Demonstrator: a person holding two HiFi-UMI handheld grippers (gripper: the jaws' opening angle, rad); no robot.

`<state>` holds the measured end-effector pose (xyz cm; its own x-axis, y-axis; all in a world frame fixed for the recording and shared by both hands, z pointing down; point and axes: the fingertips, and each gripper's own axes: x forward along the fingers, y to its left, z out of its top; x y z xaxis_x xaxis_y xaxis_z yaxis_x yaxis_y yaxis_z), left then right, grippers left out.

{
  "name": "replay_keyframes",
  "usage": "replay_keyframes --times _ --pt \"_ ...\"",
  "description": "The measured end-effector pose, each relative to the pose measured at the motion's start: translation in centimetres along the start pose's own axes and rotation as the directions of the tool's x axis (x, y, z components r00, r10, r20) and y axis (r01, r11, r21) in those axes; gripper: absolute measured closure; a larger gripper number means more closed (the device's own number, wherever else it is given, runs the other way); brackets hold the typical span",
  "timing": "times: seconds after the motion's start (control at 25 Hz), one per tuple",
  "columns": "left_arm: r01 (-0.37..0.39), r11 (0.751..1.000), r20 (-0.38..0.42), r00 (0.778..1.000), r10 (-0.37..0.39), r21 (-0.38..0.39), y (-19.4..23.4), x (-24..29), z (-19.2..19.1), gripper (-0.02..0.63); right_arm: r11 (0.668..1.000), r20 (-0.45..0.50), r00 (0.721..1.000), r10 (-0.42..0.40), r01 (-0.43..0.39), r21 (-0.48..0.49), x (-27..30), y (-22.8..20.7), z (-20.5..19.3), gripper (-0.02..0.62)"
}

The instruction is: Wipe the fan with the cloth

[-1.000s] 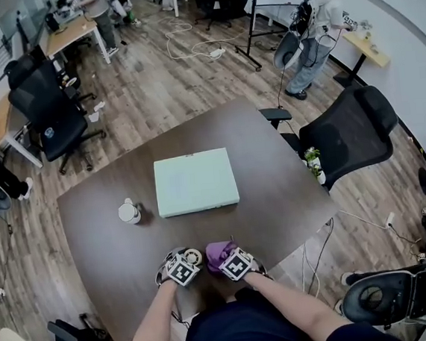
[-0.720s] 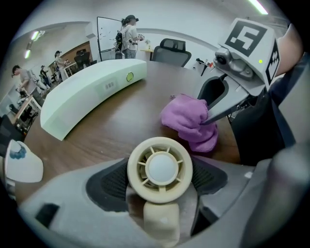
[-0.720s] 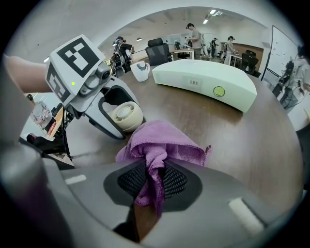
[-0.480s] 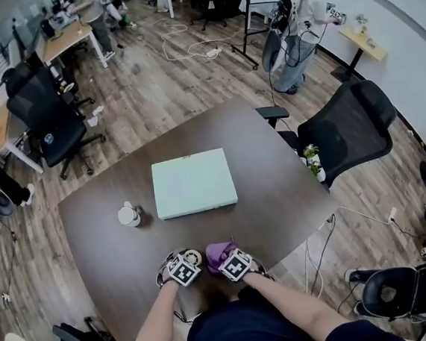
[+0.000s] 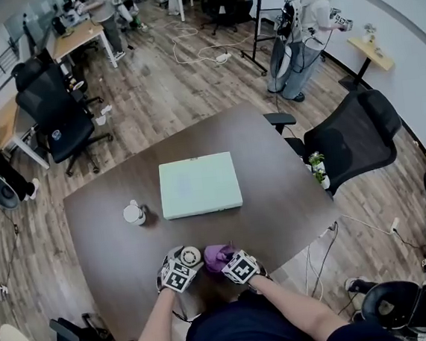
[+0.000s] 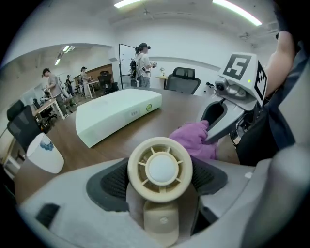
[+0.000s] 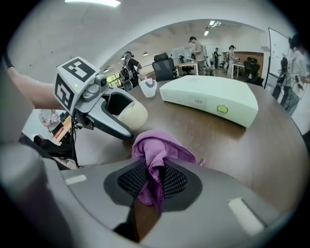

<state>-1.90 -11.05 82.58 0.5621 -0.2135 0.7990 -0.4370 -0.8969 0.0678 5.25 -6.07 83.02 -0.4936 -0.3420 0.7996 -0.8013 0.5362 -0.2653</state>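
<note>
Where the dark wooden table [image 5: 275,197] reaches toward 9 o'clock in the head view, a small white cup [image 5: 133,213] stands alone, well apart from everything else. At about 6 o'clock, at the near edge, the left gripper [image 5: 186,261] is clenched on the fan [image 6: 160,169]. It is a small cream handheld one, and the ribbed dark pads press on it from either side. Its round grilled head faces back at that gripper's camera, and its handle runs down toward 6 o'clock between the jaws. Beyond the fan, toward 12 o'clock and near the table's middle, a flat pale green box [image 5: 199,184] lies untouched. Just to the right of the fan, at its 3 o'clock in the head view, sits the purple cloth [image 7: 156,160]. The right gripper [image 5: 229,260] grasps it, its jaws nearly together with a fold of the fabric pinched between the pads. The rest of the cloth bunches out ahead of them toward 12 o'clock. In the right gripper view a strip of bare table shows between cloth and fan, the fan lying at about 10 o'clock from the cloth. At 3 o'clock, just off the table's right edge, a little potted plant [image 5: 316,165] stands beside a black mesh office chair [image 5: 353,141].
</note>
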Motion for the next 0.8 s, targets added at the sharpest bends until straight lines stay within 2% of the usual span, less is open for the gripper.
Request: replay_keyframes --times 0.24,0.44,0.8 --pt "-0.023 0.999 0.038 0.999 0.021 0.034 -0.6 -1.8 0.8 0.225 0.988 0.103 0.993 0.059 -0.044 -0.146 -2.0 2.3 4.2 0.515" --pt "-0.077 0.997 0.086 0.993 0.075 0.025 -0.6 -3.4 1.9 0.225 0.968 0.108 0.989 0.101 -0.072 -0.24 -3.7 4.5 5.3 0.517" --pt "-0.136 0.99 0.133 0.982 0.131 0.024 -0.9 -5.8 3.0 0.225 0.916 0.146 0.983 0.11 -0.043 -0.399 -6.2 7.8 7.7 0.517"
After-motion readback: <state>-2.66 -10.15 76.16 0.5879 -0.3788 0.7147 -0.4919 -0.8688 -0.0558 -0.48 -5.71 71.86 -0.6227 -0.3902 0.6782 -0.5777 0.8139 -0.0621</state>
